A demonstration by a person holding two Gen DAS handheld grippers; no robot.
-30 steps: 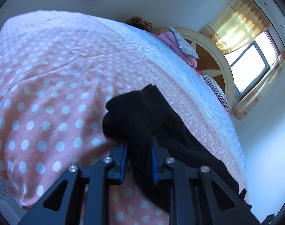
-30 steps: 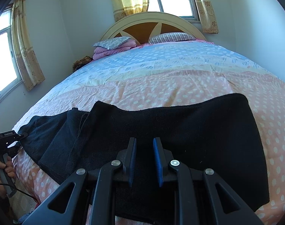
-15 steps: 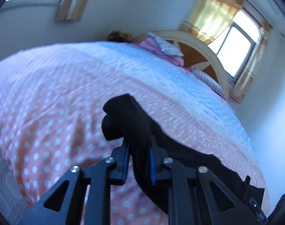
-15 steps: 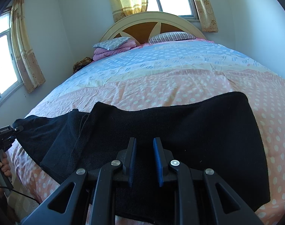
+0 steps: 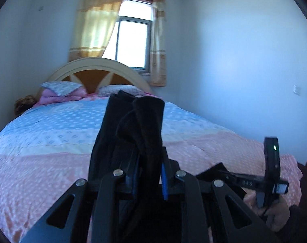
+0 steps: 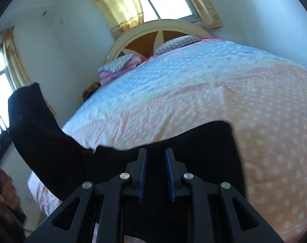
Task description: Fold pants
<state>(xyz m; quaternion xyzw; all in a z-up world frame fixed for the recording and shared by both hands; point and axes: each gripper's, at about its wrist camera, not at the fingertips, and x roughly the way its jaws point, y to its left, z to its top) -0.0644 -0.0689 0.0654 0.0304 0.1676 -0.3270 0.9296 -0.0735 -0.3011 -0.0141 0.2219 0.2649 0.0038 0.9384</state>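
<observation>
Between the blue pads of the left gripper (image 5: 148, 179) a bunched end of the black pants (image 5: 131, 133) is clamped, the cloth standing up out of the jaws and rising ahead of them well clear of the bedspread (image 5: 42, 162). To that claw's right and a little beyond it sits the right gripper (image 5: 271, 168), seen side-on with a hand around its handle. From its own camera the right gripper (image 6: 156, 174) holds its jaws slightly apart with nothing between the pads that I can make out; whether the tips press the cloth below them cannot be told. Just ahead of and beneath this claw the rest of the pants (image 6: 194, 147) lies flat across the pink dotted part of the bedspread (image 6: 274, 141), and to the claw's left one dark stretch climbs off the bed toward the lifted end. Farther ahead are the blue part of the cover, pillows (image 6: 117, 62) and headboard (image 6: 153, 38). As I judge it, the fold is underway but unfinished: one end is raised for carrying over the flat part, and laying it down, aligning edges and any further halving remain.
</observation>
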